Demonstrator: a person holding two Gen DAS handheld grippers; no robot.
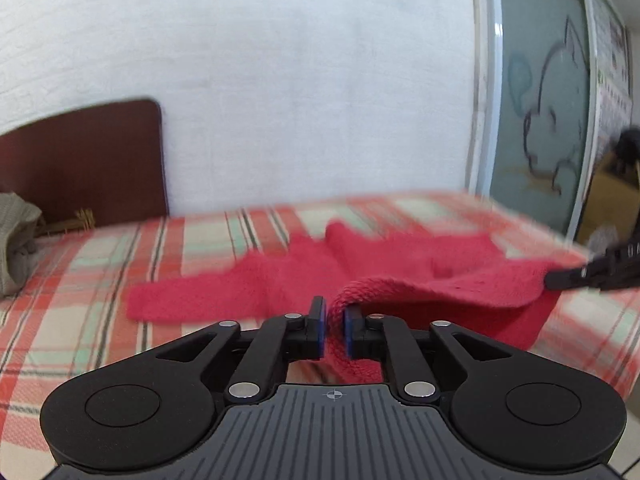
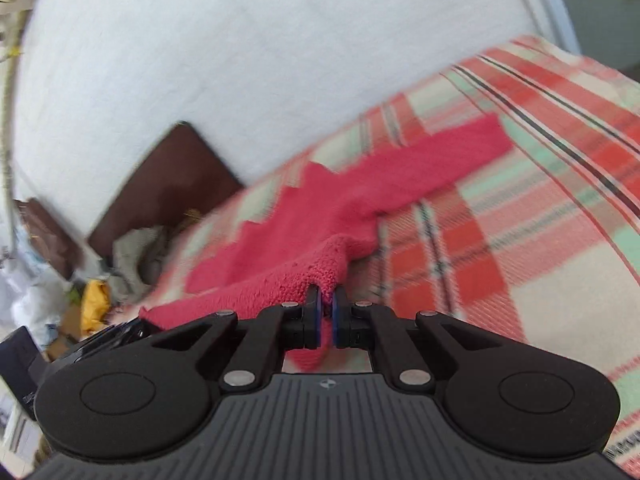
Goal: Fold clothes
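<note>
Both claws grip the red knitted garment along its near hem. Left claw: its blue pads sit on either side of a bunched ribbed edge of the garment, with the fabric filling the narrow gap between them, so it is clamped on the knit. Right claw: its jaws stand almost together, pinching a thin fold of the same hem, which peaks up just above the fingertips and hangs a little below them.

Taking the garment as the landmark, it lies spread on a bed with a red, cream and mint plaid cover. From the left wrist view, one sleeve stretches away to the left of the body, flat on the cover, while the near edge is lifted and drawn toward the right, where the black tip of the right claw holds it. From the right wrist view, another sleeve runs away from the body toward the upper right, lying flat.

Beyond the garment, at the head of the bed, stands a dark brown headboard against a white wall. Beside the headboard, well apart from the garment, sits a crumpled greyish cloth. To the right of the garment, past the bed's corner, is a glass door with a cartoon drawing.
</note>
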